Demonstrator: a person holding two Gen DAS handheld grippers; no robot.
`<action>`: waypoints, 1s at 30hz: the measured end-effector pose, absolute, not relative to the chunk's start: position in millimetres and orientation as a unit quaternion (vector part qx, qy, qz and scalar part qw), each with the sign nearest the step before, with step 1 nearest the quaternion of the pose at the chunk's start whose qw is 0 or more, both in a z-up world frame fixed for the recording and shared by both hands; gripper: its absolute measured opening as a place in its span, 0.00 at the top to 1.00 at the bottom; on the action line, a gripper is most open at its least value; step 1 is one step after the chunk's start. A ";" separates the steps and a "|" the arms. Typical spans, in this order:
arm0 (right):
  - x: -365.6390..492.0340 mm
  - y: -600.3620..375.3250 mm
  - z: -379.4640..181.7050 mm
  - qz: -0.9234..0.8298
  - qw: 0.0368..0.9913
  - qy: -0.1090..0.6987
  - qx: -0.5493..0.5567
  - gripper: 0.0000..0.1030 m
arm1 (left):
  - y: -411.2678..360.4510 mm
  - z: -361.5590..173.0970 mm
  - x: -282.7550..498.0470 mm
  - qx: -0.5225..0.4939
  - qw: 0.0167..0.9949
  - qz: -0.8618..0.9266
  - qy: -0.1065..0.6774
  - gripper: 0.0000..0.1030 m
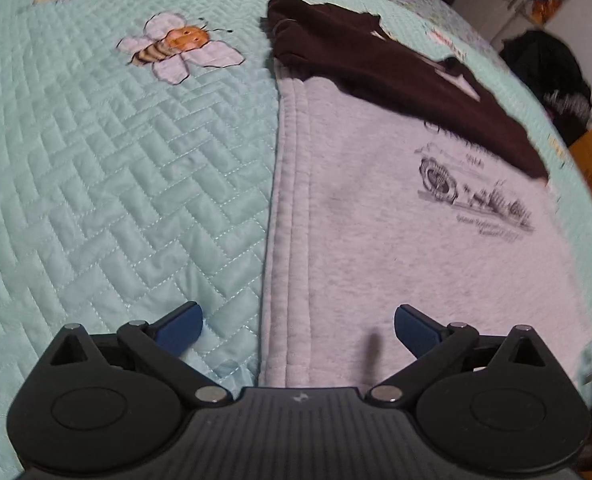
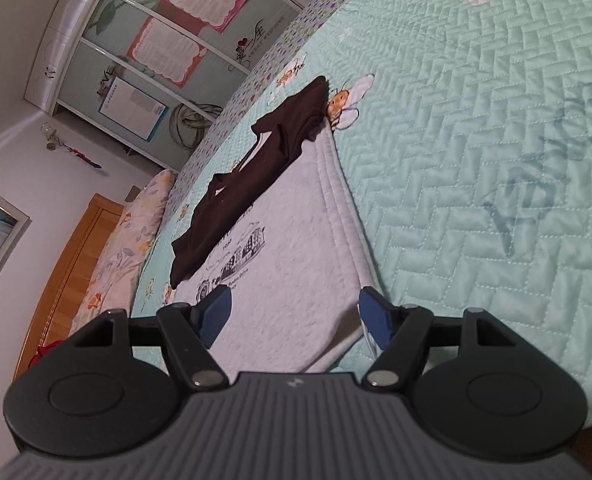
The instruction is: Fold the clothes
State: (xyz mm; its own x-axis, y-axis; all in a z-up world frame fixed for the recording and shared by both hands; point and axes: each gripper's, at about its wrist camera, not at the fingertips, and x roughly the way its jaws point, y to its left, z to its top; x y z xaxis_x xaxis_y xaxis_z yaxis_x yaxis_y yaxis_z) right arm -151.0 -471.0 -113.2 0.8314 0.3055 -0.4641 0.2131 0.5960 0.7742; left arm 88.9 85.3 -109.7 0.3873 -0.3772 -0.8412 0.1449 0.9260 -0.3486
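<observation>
1. A light grey sweatshirt (image 1: pixel 376 220) lies spread flat on the bed, its printed dark graphic (image 1: pixel 472 188) facing up; in the right wrist view the same grey sweatshirt (image 2: pixel 296 232) runs away from the camera towards the far edge of the bed.
2. A dark brown garment (image 1: pixel 396 76) lies folded across the far end of the grey sweatshirt, overlapping it just past the graphic; a pale strip shows on its upper face. In the right wrist view this dark garment (image 2: pixel 248 184) covers the sweatshirt's far left part.
3. The sweatshirt's stitched edge (image 1: pixel 292 200) runs lengthwise as a straight seam, with the quilt bare beside it.
4. The left hand-held gripper (image 1: pixel 298 330) hovers low over the near end of the sweatshirt with its blue fingers set wide apart and nothing between them. The stitched edge passes between the two fingertips: one blue pad (image 1: pixel 180 328) is over the quilt, the other over the grey cloth. Whether either pad touches the fabric cannot be told.
5. The right hand-held gripper (image 2: pixel 296 318) is also spread wide and clamps nothing. Its fingers straddle the near end of the sweatshirt, one near the graphic, the other at the cloth's edge by the quilt.
6. The mint green quilted bedspread (image 1: pixel 116 180) carries both garments; a stitched bee (image 1: pixel 176 46) sits beside the dark garment.
7. Beyond the bed, the right wrist view shows a floral pillow (image 2: pixel 136 224), a wooden headboard (image 2: pixel 68 276) and a wardrobe with posters (image 2: pixel 168 40).
</observation>
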 end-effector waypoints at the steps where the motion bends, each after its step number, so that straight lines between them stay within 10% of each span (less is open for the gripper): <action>1: -150.1 -470.5 -115.2 0.028 0.844 0.292 0.449 0.30 | 88.8 -109.3 89.2 -0.121 0.823 -0.160 0.531 0.05; 4: -151.2 -471.5 -119.1 0.028 0.843 0.291 0.451 0.30 | 89.7 -107.2 89.9 -0.116 0.822 -0.161 0.535 0.18; 9: -157.5 -480.0 -121.1 0.019 0.842 0.282 0.459 0.30 | 90.8 -106.5 92.0 -0.119 0.811 -0.170 0.547 0.68; 30: -142.6 -503.6 -142.1 0.035 0.835 0.284 0.469 0.30 | 88.8 -112.1 87.1 -0.138 0.776 -0.243 0.565 0.58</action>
